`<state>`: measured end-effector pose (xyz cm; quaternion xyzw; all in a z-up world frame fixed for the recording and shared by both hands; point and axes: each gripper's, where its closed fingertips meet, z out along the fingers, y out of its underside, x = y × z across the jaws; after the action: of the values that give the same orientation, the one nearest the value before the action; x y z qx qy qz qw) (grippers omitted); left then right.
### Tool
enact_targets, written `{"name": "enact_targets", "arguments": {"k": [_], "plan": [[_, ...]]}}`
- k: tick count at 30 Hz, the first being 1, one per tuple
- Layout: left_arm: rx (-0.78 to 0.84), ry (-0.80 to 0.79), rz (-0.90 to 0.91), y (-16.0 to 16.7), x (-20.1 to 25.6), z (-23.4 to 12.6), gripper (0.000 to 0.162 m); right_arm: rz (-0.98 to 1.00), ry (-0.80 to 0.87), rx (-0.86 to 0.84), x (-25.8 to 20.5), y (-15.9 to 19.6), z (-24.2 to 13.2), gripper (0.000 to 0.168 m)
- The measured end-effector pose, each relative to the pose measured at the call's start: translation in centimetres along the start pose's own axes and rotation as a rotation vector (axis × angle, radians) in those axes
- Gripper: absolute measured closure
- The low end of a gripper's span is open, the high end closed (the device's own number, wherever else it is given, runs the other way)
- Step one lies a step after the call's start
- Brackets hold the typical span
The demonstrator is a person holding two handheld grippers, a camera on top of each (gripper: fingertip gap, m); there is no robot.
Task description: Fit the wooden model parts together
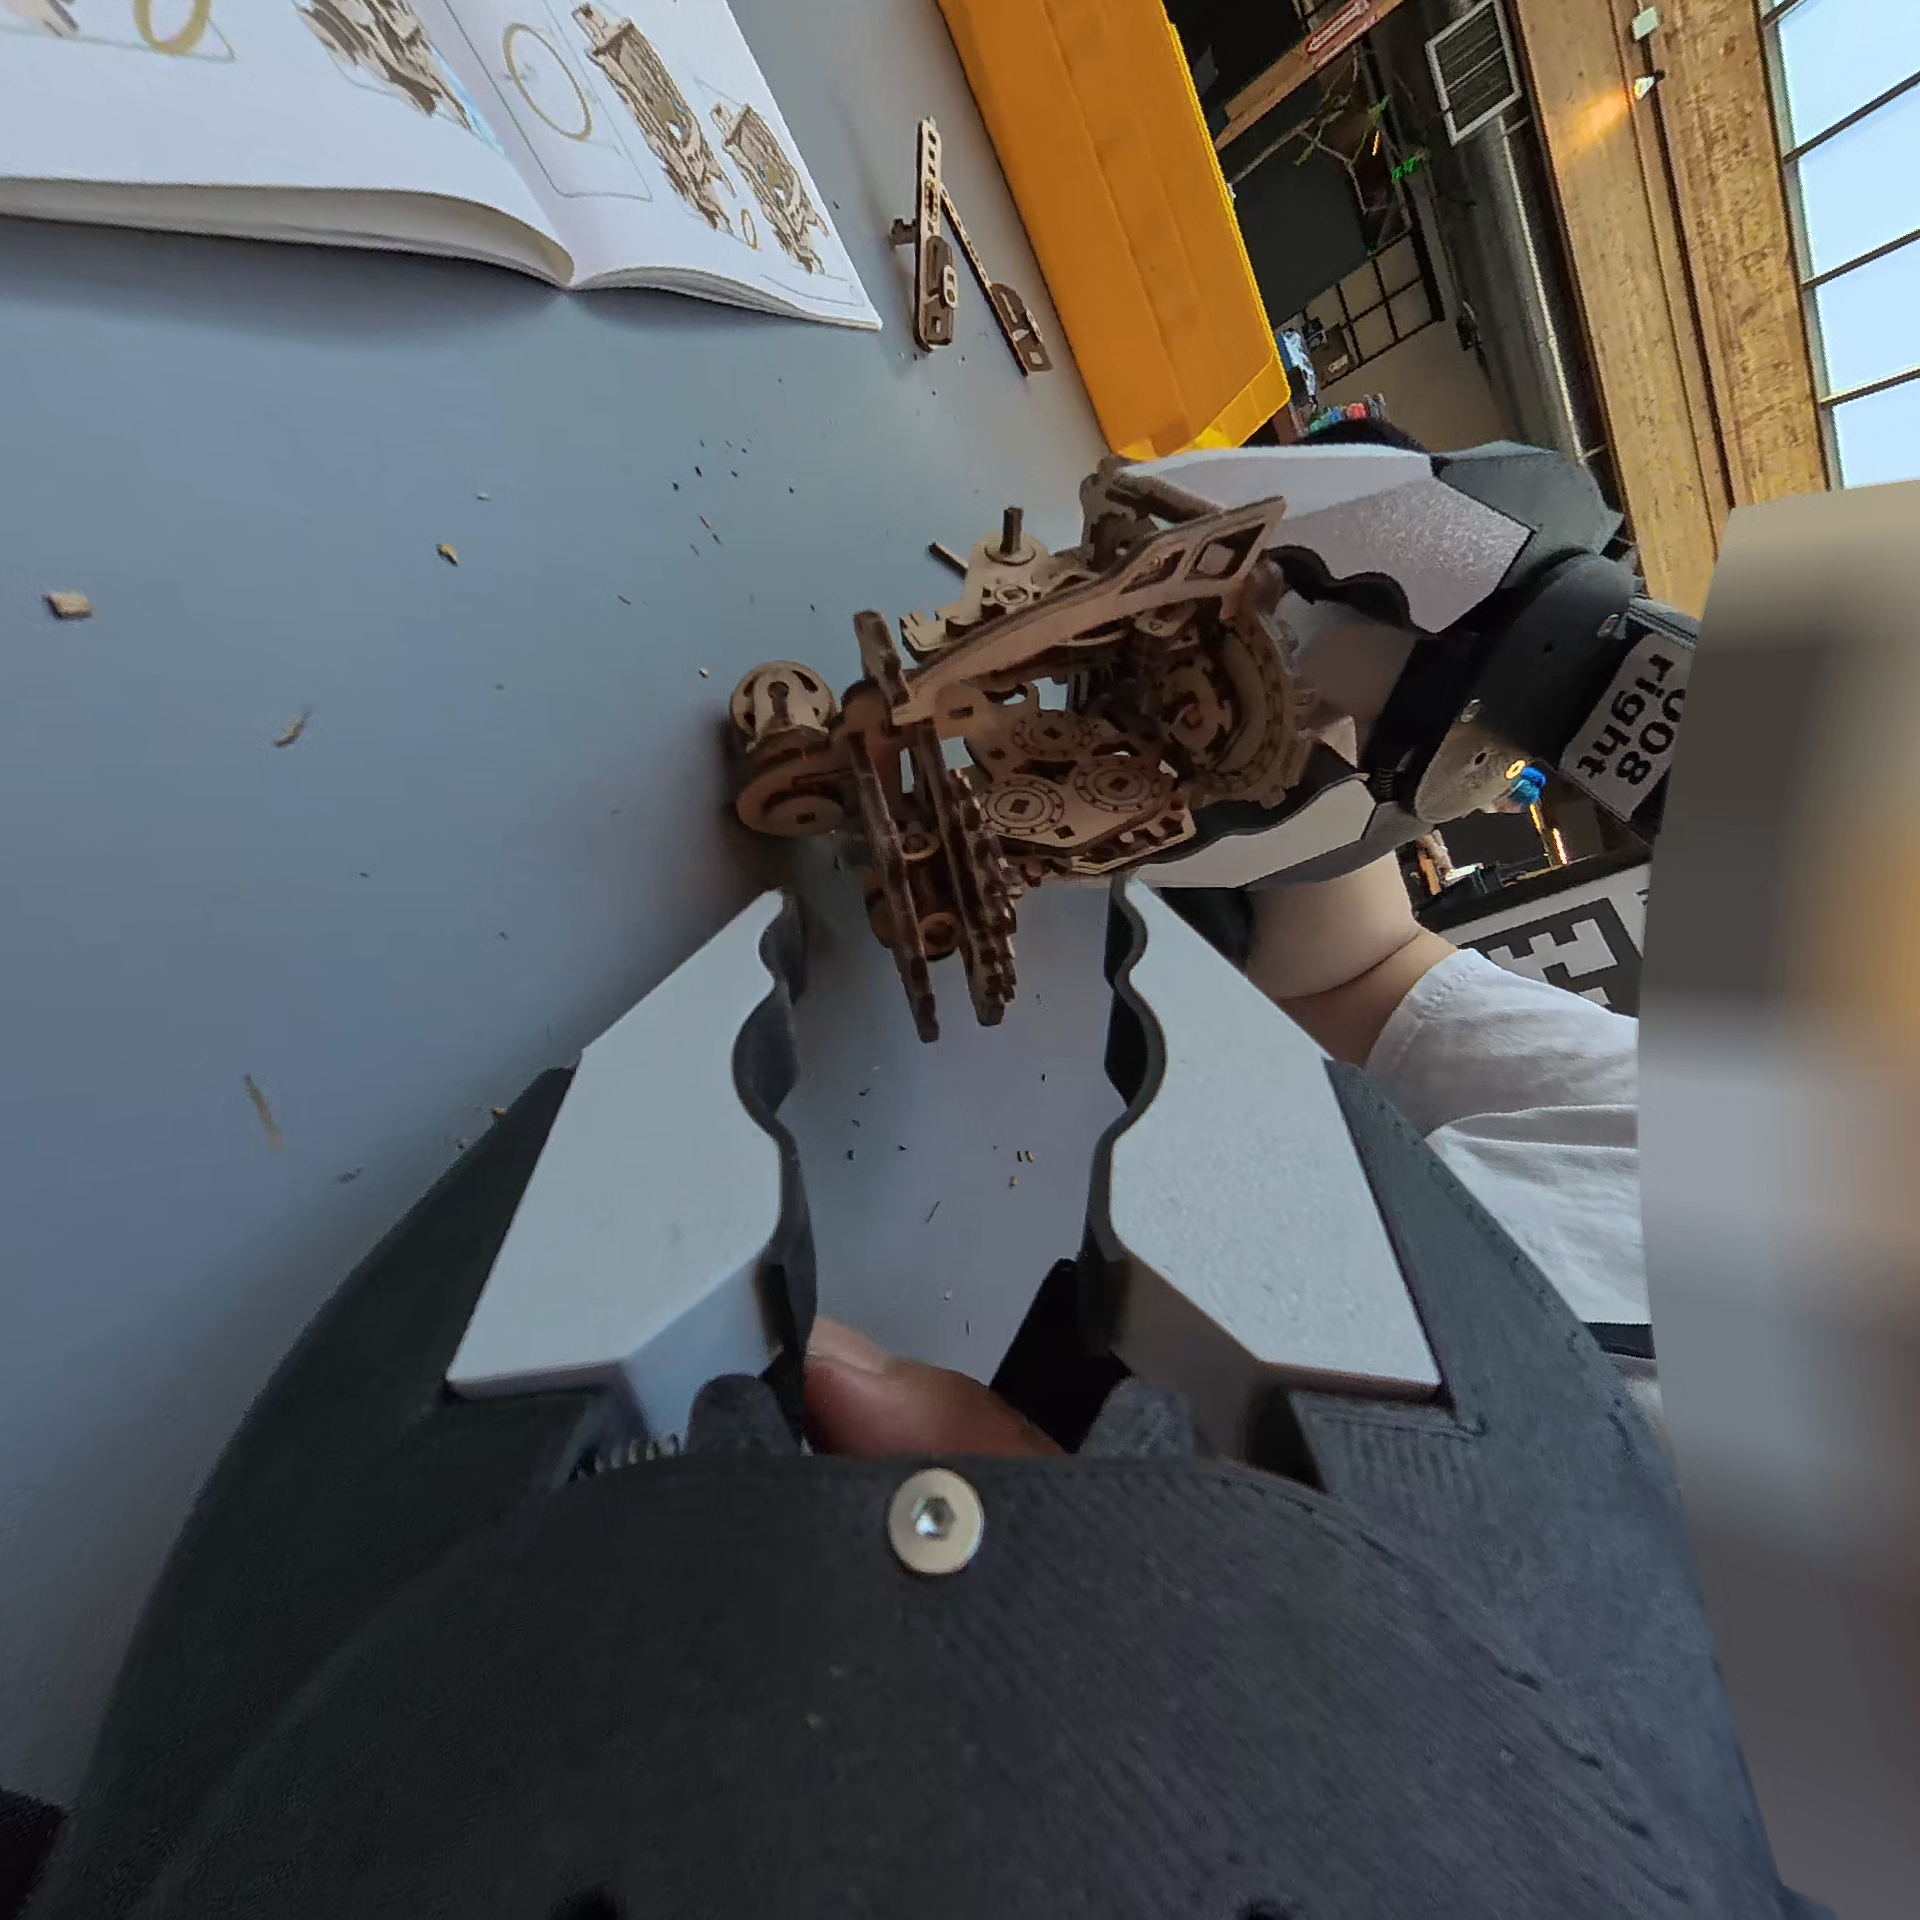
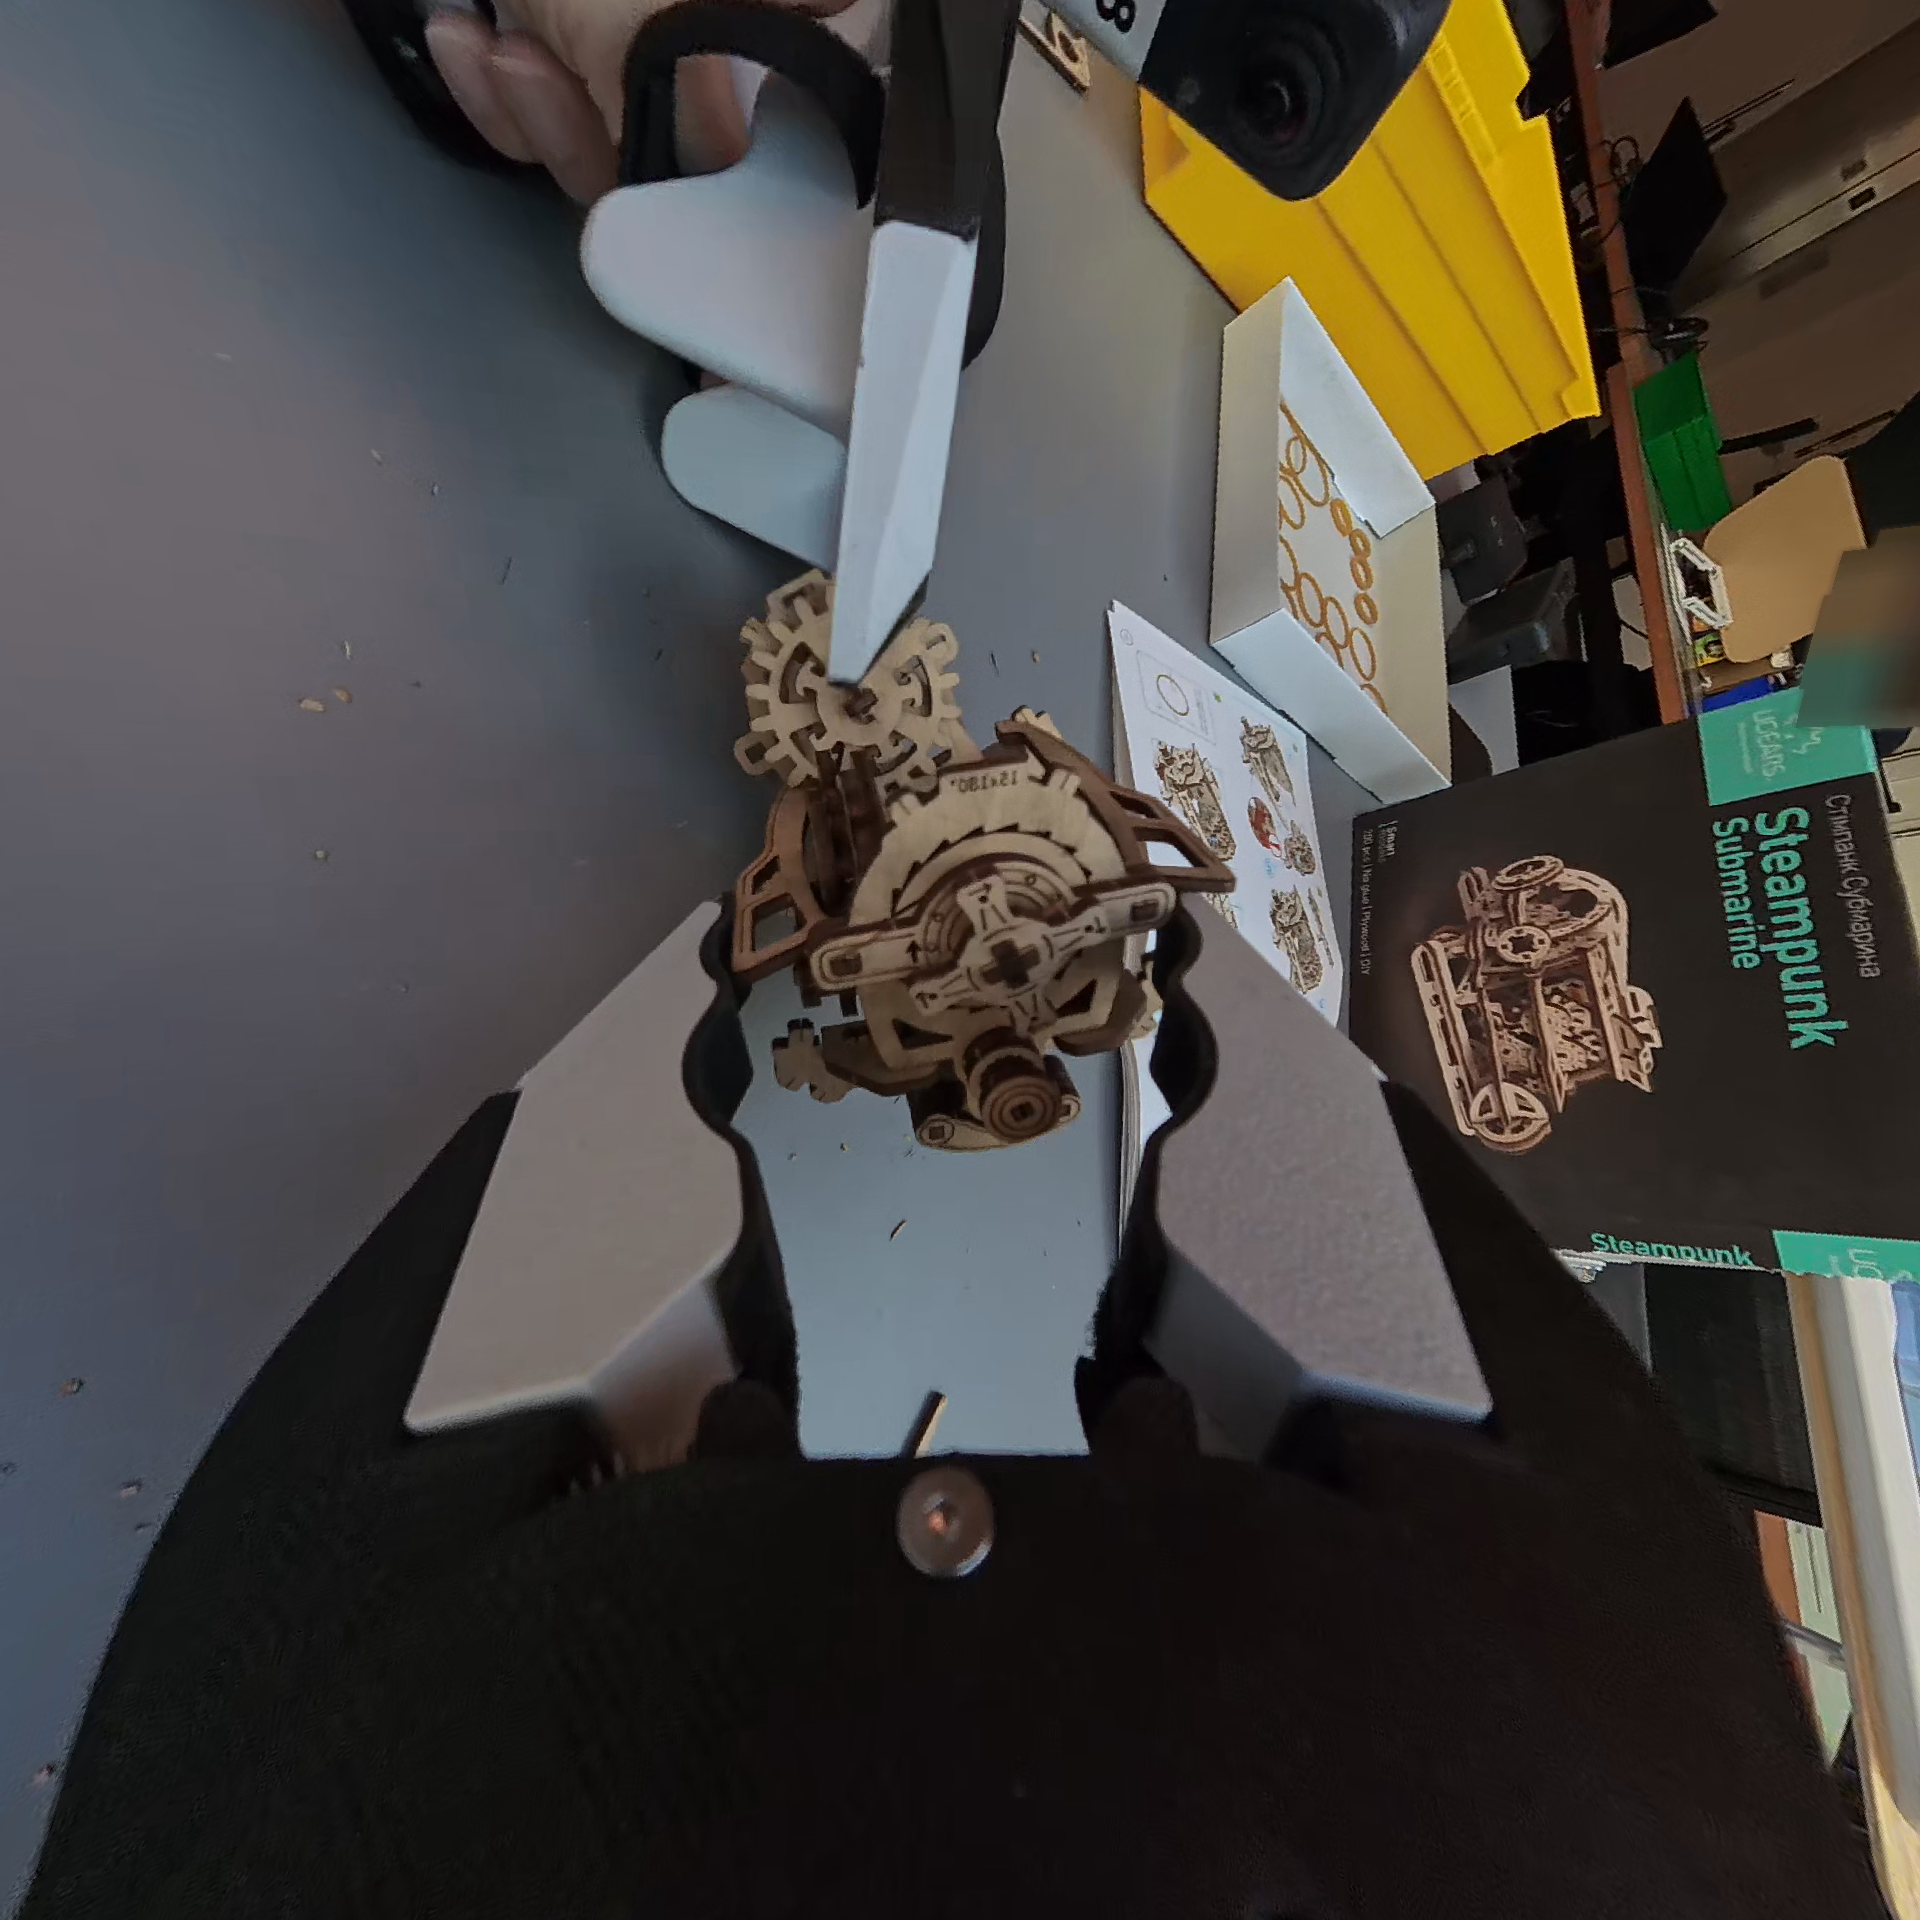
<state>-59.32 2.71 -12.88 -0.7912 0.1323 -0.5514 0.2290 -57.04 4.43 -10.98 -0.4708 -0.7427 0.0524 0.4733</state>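
A partly built wooden model [image 2: 966,935] with gears and a round front dial sits between my right gripper's [image 2: 945,935] fingers, which are shut on it just above the grey table [image 2: 260,623]. In the left wrist view the model [image 1: 1018,727] is held from the right by the right gripper [image 1: 1164,675]. A pair of gear wheels [image 1: 945,935] sticks out of the model toward my left gripper [image 1: 951,914]. That gripper is open, with its fingertips on either side of the gears. In the right wrist view one left fingertip [image 2: 847,675] touches the hub of the gear [image 2: 790,686].
An open instruction booklet [image 1: 416,135] lies on the table, with loose wooden parts [image 1: 935,270] and a yellow bin [image 1: 1122,229] beyond it. A white box of rings [image 2: 1320,520] and the black product box [image 2: 1621,987] lie to the right. Wood chips are scattered about. My hands' fingertips stand some 5 centimeters from each other.
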Motion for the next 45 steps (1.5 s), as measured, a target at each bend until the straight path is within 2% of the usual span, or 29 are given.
{"name": "enact_targets", "arguments": {"k": [6, 9, 12, 17, 20, 22, 24, 26, 27, 30, 32, 35, 37, 40, 42, 44, 45], "plan": [[-0.051, -0.001, -0.010, 0.4, 0.0, 0.1, 0.106, 0.022, -0.002, -0.002, 0.2, 0.2, -0.2, 0.090], [-0.073, 0.049, -0.030, 1.1, 1.0, 0.5, 0.095, 0.023, 0.001, -0.005, 0.3, 0.3, -0.2, 0.090], [-0.073, 0.001, 0.007, 1.2, 0.5, 0.5, 0.110, 0.029, -0.006, -0.003, 0.2, 0.3, -0.3, 0.090], [-0.047, -0.077, 0.048, 0.4, -0.5, 0.3, 0.112, 0.003, -0.028, 0.003, -0.3, -0.1, -0.6, 0.090], [-0.089, -0.066, 0.038, 0.9, -0.4, 0.3, 0.112, 0.035, -0.021, -0.015, -0.1, 0.1, -0.6, 0.090], [-0.097, -0.063, 0.043, 1.0, -0.2, 0.3, 0.110, 0.047, -0.019, -0.026, 0.1, 0.3, -0.6, 0.090], [-0.092, -0.075, 0.074, 0.9, 0.0, 0.2, 0.101, 0.050, -0.013, -0.036, 0.2, 0.5, -0.7, 0.090], [-0.081, -0.148, 0.146, 0.6, -0.2, -0.3, 0.087, 0.055, -0.009, -0.042, 0.3, 0.7, -0.7, 0.090], [-0.058, -0.203, 0.198, 0.1, -0.4, -0.6, 0.074, 0.057, -0.007, -0.044, 0.4, 0.7, -0.7, 0.090], [-0.011, -0.290, 0.364, -1.0, 0.0, -1.4, 0.071, 0.056, -0.003, -0.056, 0.5, 0.9, -0.7, 0.090], [0.003, -0.369, 0.493, -1.6, 0.1, -1.9, 0.060, 0.055, 0.004, -0.067, 0.6, 1.2, -0.7, 0.090], [-0.003, -0.558, 0.633, -2.1, -1.2, -2.7, 0.069, 0.057, 0.012, -0.072, 0.8, 1.4, -0.8, 0.090], [-0.029, -0.635, 0.705, -1.9, -1.7, -3.0, 0.067, 0.059, 0.013, -0.073, 0.8, 1.4, -0.8, 0.090], [-0.057, -0.781, 0.720, -1.7, -3.2, -3.6, 0.069, 0.057, 0.017, -0.074, 0.9, 1.5, -0.8, 0.090], [-0.063, -0.811, 0.690, -1.4, -3.8, -3.5, 0.069, 0.055, 0.017, -0.074, 0.9, 1.5, -0.8, 0.090], [-0.061, -0.797, 0.682, -1.2, -3.8, -3.4, 0.060, 0.053, 0.020, -0.075, 0.9, 1.6, -0.8, 0.090], [-0.050, -0.817, 0.681, -1.3, -4.1, -3.6, 0.062, 0.053, 0.021, -0.076, 0.9, 1.6, -0.8, 0.090]]}}
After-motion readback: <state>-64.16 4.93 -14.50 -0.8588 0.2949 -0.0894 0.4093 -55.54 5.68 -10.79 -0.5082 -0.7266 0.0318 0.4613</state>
